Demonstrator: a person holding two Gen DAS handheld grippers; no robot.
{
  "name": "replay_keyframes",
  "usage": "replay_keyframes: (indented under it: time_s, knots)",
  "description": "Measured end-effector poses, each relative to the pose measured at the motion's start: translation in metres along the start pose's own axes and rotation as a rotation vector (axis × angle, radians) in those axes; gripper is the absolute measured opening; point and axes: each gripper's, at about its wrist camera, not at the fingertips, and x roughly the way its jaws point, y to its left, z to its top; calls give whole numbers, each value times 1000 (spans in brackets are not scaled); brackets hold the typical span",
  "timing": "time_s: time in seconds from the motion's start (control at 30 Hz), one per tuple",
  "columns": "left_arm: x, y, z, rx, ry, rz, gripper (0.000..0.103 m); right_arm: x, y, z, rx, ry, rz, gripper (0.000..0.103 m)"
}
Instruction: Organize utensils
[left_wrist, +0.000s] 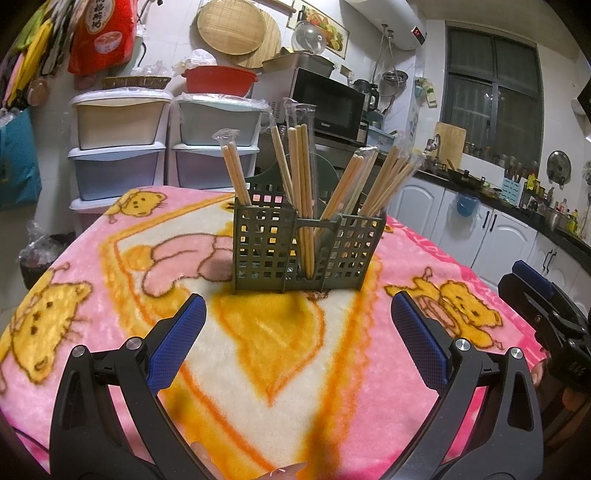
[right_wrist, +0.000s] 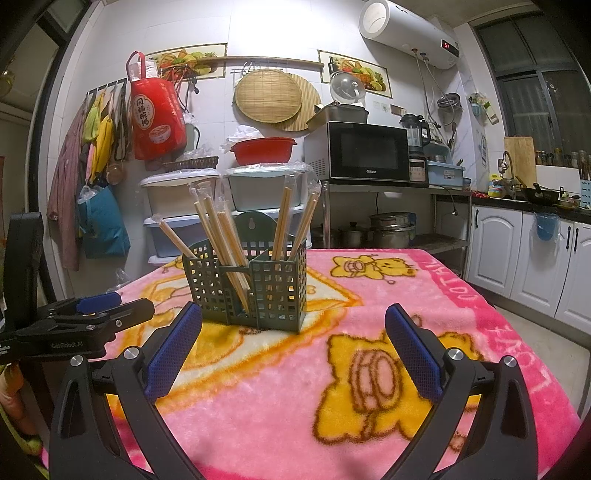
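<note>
A dark green lattice utensil caddy (left_wrist: 306, 251) (right_wrist: 247, 286) stands upright on the pink cartoon blanket (left_wrist: 258, 350) (right_wrist: 332, 369). Several pairs of wooden chopsticks in clear plastic sleeves (left_wrist: 301, 184) (right_wrist: 221, 229) lean out of its compartments. My left gripper (left_wrist: 297, 339) is open, a little short of the caddy, with nothing between its blue pads. My right gripper (right_wrist: 291, 349) is open too, empty, just in front of the caddy. The right gripper also shows at the right edge of the left wrist view (left_wrist: 532, 288). The left gripper appears at the left of the right wrist view (right_wrist: 107, 306).
Stacked plastic drawers (right_wrist: 188, 206) and a red basin (right_wrist: 264, 149) stand behind the table. A microwave (right_wrist: 364, 155) sits on a metal rack with pots (right_wrist: 391, 229) below. White cabinets and a cluttered counter (right_wrist: 532, 251) run along the right. Bags hang on the left wall (right_wrist: 155, 114).
</note>
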Motion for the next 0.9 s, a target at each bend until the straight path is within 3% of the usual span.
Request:
replay_keyframes:
  time_s: [0.2, 0.47, 0.67, 0.73, 0.83, 0.9]
  knots:
    - [0, 0, -1, -6, 2, -5, 93, 0, 0, 0, 0, -1, -1, 97]
    - [3, -2, -3, -6, 20, 54, 93, 0, 0, 0, -1, 0, -2, 97]
    - [2, 1, 2, -40, 55, 40, 93, 2, -3, 0, 13, 13, 3, 97]
    - [4, 6, 7, -65, 90, 28, 93, 4, -11, 2, 39, 38, -11, 97]
    - [13, 22, 16, -90, 155, 69, 93, 17, -33, 6, 76, 118, -44, 96]
    - [22, 46, 22, -139, 213, 119, 93, 33, -54, 8, 79, 218, -95, 96]
